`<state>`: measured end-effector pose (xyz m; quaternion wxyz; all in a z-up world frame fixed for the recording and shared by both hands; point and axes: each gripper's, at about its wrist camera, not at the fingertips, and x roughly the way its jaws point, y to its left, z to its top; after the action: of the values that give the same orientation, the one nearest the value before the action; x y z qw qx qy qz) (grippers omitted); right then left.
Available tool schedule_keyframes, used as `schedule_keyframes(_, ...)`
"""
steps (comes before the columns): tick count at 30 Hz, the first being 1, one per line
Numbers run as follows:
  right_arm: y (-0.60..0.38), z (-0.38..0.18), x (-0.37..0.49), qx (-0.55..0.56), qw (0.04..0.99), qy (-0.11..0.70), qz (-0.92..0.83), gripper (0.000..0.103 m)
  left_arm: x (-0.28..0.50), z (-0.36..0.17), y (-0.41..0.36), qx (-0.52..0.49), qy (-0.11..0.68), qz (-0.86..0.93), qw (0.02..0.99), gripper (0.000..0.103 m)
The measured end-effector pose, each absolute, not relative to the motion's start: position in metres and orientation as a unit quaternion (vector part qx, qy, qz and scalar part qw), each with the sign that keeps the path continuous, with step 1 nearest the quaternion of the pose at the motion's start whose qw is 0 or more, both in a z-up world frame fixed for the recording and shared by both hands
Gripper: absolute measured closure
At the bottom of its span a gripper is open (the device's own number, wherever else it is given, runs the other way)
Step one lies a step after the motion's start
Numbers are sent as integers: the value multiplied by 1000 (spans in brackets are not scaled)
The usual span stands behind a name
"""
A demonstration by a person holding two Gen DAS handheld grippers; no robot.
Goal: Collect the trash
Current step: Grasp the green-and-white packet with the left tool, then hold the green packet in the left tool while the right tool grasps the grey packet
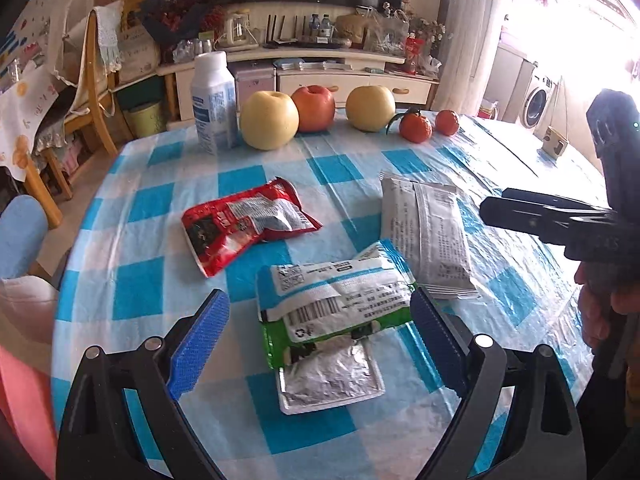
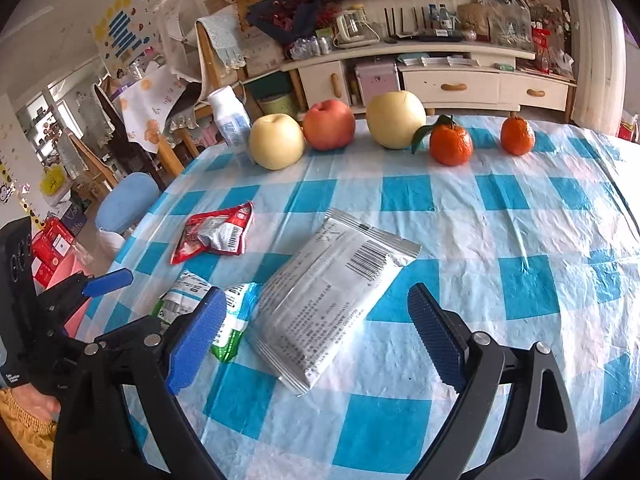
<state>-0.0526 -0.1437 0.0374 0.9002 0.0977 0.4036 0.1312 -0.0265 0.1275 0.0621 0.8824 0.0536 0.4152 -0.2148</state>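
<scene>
Three empty wrappers lie on the blue-checked tablecloth (image 1: 144, 296). A green and white wrapper (image 1: 332, 300) with a torn foil end lies between the open jaws of my left gripper (image 1: 320, 312). A grey-silver wrapper (image 2: 328, 304) lies between the open jaws of my right gripper (image 2: 316, 312); it also shows in the left wrist view (image 1: 428, 236). A crumpled red wrapper (image 1: 244, 224) lies further left; it shows in the right wrist view (image 2: 214, 234) too. The green wrapper (image 2: 232, 320) sits partly behind my right gripper's left finger. Both grippers are empty.
Along the far table edge stand a white bottle (image 1: 214, 100), two yellow pears (image 1: 270, 120), a red apple (image 1: 314, 106) and two tangerines (image 1: 416, 126). A small box (image 1: 555, 142) sits at the right edge. Chairs (image 1: 92, 92) stand left of the table.
</scene>
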Motion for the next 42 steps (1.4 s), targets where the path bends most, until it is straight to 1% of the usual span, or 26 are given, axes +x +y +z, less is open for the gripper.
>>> schedule_keyframes(2, -146, 32, -47, 97, 897, 412, 131, 11, -28, 57, 119, 53, 421, -213, 880, 12)
schedule_keyframes(8, -143, 19, -33, 86, 888, 432, 134, 11, -25, 41, 92, 109, 434, -185, 875, 12)
schedule_keyframes(13, -143, 7, -22, 89, 879, 450, 133, 11, -16, 36, 92, 104, 443, -159, 876, 12)
schedule_keyframes(16, -146, -1, -15, 112, 870, 460, 137, 11, -12, 34, 91, 91, 448, -155, 876, 12)
schedule_keyframes(18, -147, -4, -12, 126, 865, 465, 141, 11, -10, 32, 88, 90, 450, -153, 875, 8)
schedule_keyframes(19, -147, -6, -11, 132, 863, 467, 143, 11, -10, 29, 86, 92, 452, -153, 874, 8)
schedule_keyframes(26, -139, -7, -4, 122, 868, 457, 149, 11, -9, 22, 77, 113, 448, -141, 876, 7)
schedule_keyframes(28, -136, -7, -1, 110, 870, 456, 148, 11, -8, 22, 77, 108, 449, -140, 876, 10)
schedule_keyframes(29, -134, -7, 0, 104, 872, 456, 147, 11, -8, 22, 78, 107, 450, -140, 876, 17)
schedule_keyframes(30, -133, -7, 2, 99, 872, 456, 147, 10, -9, 23, 77, 107, 449, -138, 876, 21)
schedule_keyframes(33, -129, -8, 7, 88, 874, 454, 152, 9, -9, 24, 79, 100, 449, -136, 877, 25)
schedule_keyframes(38, -118, -11, 19, 36, 880, 450, 150, 6, -9, 27, 86, 78, 453, -138, 877, 28)
schedule_keyframes(39, -115, -11, 21, 29, 879, 451, 151, 5, -8, 28, 87, 73, 455, -138, 877, 29)
schedule_keyframes(42, -109, -12, 28, 20, 877, 453, 155, 4, -8, 32, 94, 57, 453, -135, 879, 29)
